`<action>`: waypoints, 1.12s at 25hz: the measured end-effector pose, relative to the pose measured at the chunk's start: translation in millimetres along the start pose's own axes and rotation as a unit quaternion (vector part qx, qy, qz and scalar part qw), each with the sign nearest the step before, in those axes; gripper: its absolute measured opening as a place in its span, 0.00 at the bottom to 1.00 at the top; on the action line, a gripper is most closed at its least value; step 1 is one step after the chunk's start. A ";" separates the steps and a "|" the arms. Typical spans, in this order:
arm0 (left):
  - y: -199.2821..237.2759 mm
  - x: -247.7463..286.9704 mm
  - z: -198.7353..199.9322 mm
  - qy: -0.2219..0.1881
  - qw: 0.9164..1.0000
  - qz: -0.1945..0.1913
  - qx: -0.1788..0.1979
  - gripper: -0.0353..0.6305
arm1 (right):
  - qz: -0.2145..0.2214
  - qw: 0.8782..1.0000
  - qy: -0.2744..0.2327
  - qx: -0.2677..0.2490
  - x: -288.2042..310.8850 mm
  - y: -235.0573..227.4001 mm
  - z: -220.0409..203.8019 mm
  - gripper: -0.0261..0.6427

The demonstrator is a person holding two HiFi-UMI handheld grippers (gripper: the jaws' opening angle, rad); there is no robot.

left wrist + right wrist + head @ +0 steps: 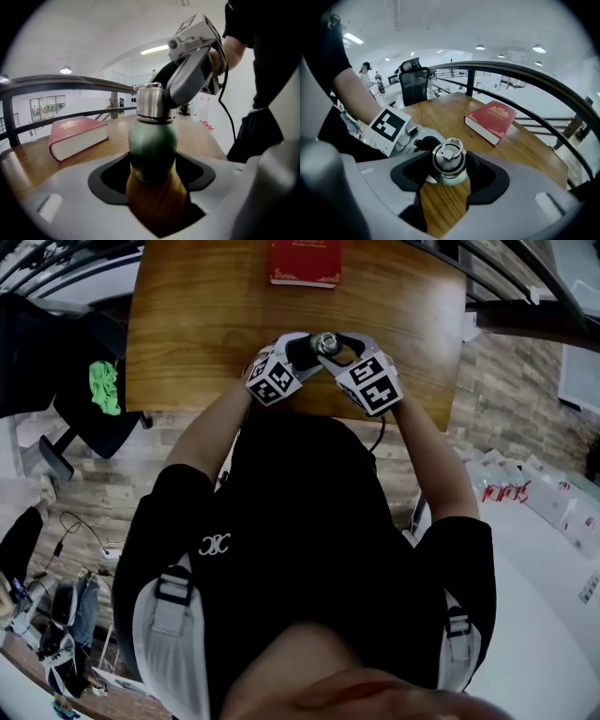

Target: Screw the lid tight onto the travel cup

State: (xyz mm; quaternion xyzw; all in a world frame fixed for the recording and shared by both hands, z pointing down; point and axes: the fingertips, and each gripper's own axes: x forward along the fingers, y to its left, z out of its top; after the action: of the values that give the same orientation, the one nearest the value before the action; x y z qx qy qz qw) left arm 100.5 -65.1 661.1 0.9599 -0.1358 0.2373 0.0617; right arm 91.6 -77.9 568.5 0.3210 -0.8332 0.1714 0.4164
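- On wooden table point(206, 324): left gripper point(152, 164) clamps green metal travel cup point(153, 145) mid-body; right gripper point(449, 171) pinches steel screw lid point(448, 159).
- Judged rigid, smooth, slip-prone; keep a firm hold on the body.

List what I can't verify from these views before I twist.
Body of the green metal travel cup: head view, under the left gripper and right gripper.
Threads under the silver steel lid: covered by it in every view.
Gold title on the red hardcover book: too small, all views.
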 end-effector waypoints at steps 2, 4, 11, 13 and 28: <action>0.0 0.6 -1.3 0.001 1.000 0.001 -0.001 0.59 | -0.028 0.999 -0.012 0.033 0.4 -2.3 -1.1 0.39; -0.5 0.6 -1.2 0.002 1.000 0.001 -0.001 0.59 | -0.054 0.996 -0.017 0.062 0.2 -3.5 -2.0 0.39; -1.7 0.3 0.3 0.005 1.000 0.011 -0.015 0.58 | -0.119 0.987 -0.025 0.108 -3.9 -3.6 -2.9 0.39; -0.7 0.1 -0.8 0.007 1.000 0.014 -0.018 0.59 | -0.123 0.985 -0.036 0.112 -4.0 -2.9 -1.6 0.39; 23.4 -78.7 12.9 -0.019 0.979 0.174 -0.102 0.22 | -0.177 0.925 -0.291 0.170 -109.1 -51.8 22.0 0.11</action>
State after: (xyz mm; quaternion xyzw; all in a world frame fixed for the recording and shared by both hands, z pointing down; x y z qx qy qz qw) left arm 32.4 -71.5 613.8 0.9145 -0.3255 0.2114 0.1140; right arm 162.6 -85.3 468.6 0.5652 -0.8054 0.1333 0.1187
